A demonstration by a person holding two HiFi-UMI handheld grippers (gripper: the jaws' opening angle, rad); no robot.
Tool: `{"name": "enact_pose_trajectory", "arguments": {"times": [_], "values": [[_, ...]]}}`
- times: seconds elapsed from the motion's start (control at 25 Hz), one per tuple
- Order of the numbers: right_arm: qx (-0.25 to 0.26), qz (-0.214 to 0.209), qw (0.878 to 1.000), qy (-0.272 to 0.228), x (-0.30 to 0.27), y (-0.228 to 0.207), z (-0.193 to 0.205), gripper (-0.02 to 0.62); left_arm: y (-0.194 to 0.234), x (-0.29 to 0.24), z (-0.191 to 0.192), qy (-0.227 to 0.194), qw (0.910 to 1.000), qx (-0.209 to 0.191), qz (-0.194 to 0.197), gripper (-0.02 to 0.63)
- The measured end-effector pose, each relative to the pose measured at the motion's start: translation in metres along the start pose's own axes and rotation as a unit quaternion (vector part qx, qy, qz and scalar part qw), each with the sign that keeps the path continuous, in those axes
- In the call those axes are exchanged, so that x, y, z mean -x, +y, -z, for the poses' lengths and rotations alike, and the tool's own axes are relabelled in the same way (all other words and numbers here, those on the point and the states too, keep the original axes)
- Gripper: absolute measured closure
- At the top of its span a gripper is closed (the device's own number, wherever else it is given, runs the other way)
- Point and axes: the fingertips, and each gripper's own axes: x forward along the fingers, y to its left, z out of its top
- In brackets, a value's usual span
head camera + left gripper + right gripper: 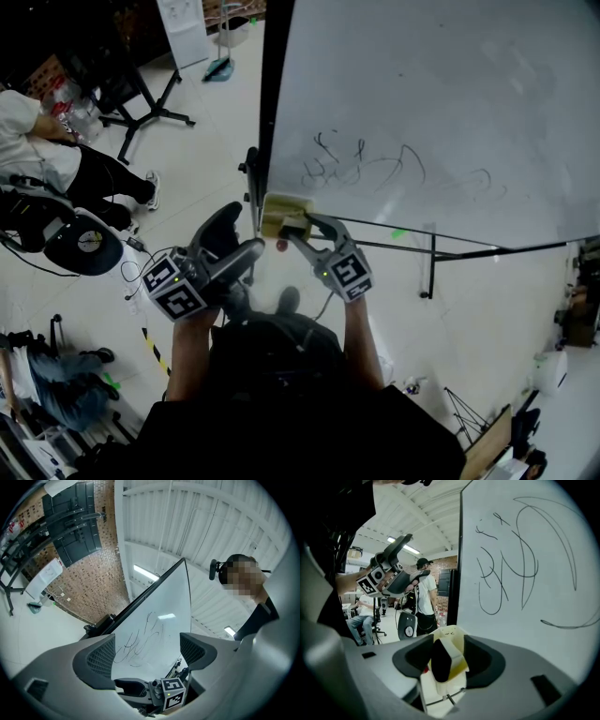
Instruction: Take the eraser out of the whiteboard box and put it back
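Sitting in whiteboard box [451, 631], eraser [440, 660] stands between right gripper [448, 654]'s spread jaws | left gripper [146, 652]: jaws apart, empty

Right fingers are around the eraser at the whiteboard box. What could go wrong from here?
The eraser sits tilted in the whiteboard box, between the open fingers of the right gripper; a finger could snag it on withdrawal and drag it out. The box sits at the very edge of the whiteboard; a sideways nudge might shift or dislodge it.
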Motion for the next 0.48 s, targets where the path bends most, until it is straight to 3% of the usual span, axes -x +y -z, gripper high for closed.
{"name": "enact_pose_trajectory", "arguments": {"times": [0.28,0.48], "values": [[-0.089,-0.02,0.991,-0.095,0.022,-0.012,-0.028,0.364,-0.005,-0.006,0.007,0.008,0.9999,-0.007,-0.007,0.178],[-0.187,-0.051,0.961,-0.199,0.057,-0.026,-0.057,0.367,-0.013,-0.011,0.013,0.01,0.9998,-0.013,-0.015,0.178]]}}
